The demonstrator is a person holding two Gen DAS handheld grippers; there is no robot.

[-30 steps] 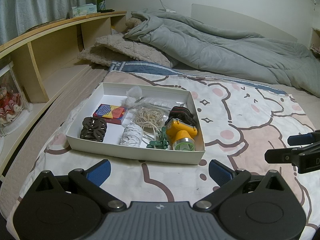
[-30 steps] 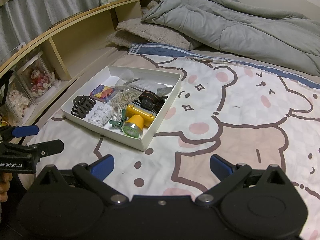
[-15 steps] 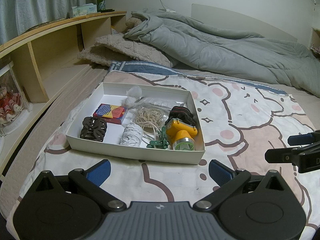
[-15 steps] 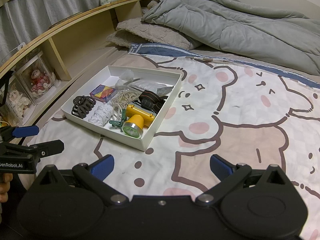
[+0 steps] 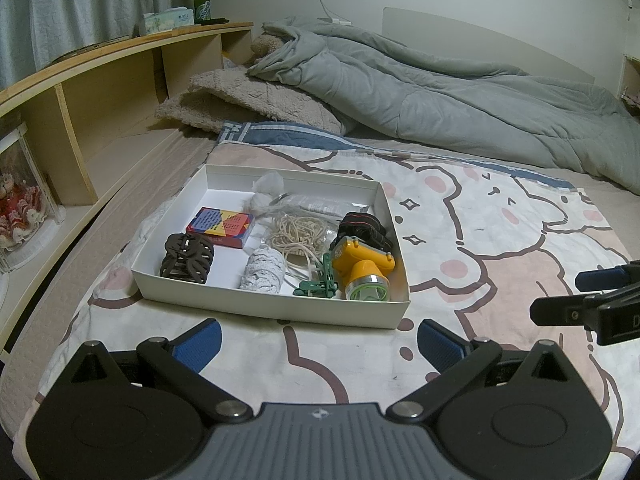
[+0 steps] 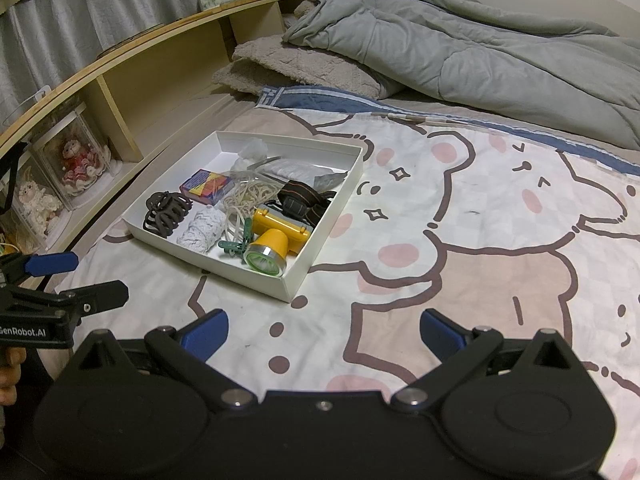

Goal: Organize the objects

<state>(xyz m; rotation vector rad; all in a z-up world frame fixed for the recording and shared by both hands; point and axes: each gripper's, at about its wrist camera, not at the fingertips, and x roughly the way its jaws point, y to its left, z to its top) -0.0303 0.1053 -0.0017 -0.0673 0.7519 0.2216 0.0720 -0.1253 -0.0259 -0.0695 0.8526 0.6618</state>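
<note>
A white shallow box [image 5: 276,304] [image 6: 304,264] sits on the bear-print bedspread. It holds a yellow headlamp [image 5: 362,270] [image 6: 276,240], a brown hair claw [image 5: 186,258] [image 6: 164,214], a colourful card box [image 5: 220,222] [image 6: 206,186], a white lace roll [image 5: 262,270], a cord bundle [image 5: 298,232], a green clip [image 5: 318,284] and a plastic bag. My left gripper [image 5: 319,342] is open and empty, just short of the box's near wall. My right gripper [image 6: 324,330] is open and empty, near the box's right corner.
A grey duvet [image 5: 440,92] and beige pillow [image 5: 248,104] lie at the back. A wooden shelf unit [image 5: 108,80] with a boxed doll [image 5: 20,208], tissue box and green bottle runs along the left. Each gripper shows in the other's view [image 5: 588,304] [image 6: 60,288].
</note>
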